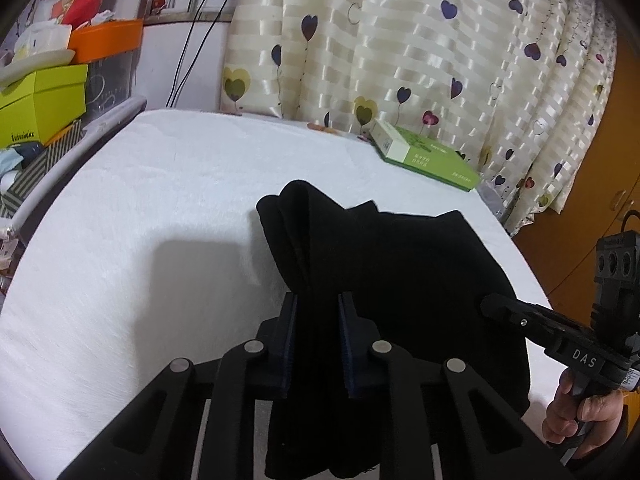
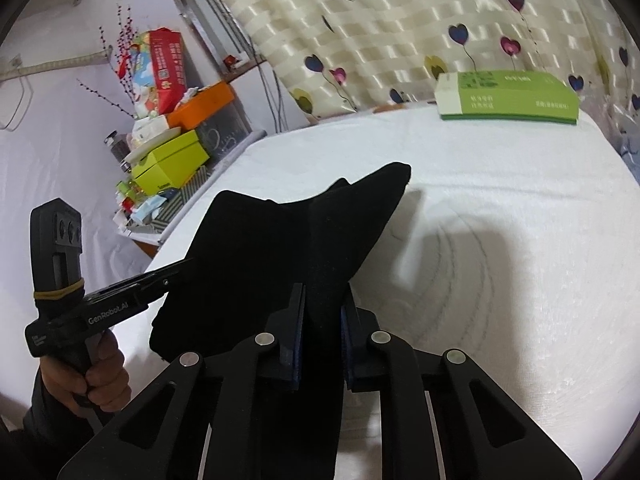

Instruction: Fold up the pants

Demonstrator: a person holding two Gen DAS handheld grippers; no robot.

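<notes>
Black pants (image 1: 400,272) held up over a white bed (image 1: 140,220), gripped from two sides. Left claw (image 1: 318,344) squeezed on a thick bunch of the black cloth, pads (image 1: 289,348) pressed against it on both sides, cloth hanging down between the black arms. Right claw (image 2: 323,340) pinched on another bunch of the same pants (image 2: 256,264), blue pads (image 2: 298,344) tight on the cloth.

From the left camera: pants spread out to the right, one bumpy corner sticking up toward the far side. Right claw's tip (image 1: 496,306) poking into the right edge of the cloth, with a hand (image 1: 580,416) wrapped round its handle at the near right.

From the right camera: pants fanned out to the left, a pointed flap reaching far and right. Left claw's tip (image 2: 176,272) biting the left edge of the cloth, a hand (image 2: 92,376) round its handle at the near left.

Dark shadow of the pants on the bed underneath.

Far right on the bed, a green and white box (image 1: 424,152), flat, close to the curtain (image 1: 400,40) with heart balloons. Far left beside the bed, a messy pile: a yellow-green box (image 1: 44,104), an orange box (image 1: 106,38) above it, a red packet (image 2: 168,68) on top.
</notes>
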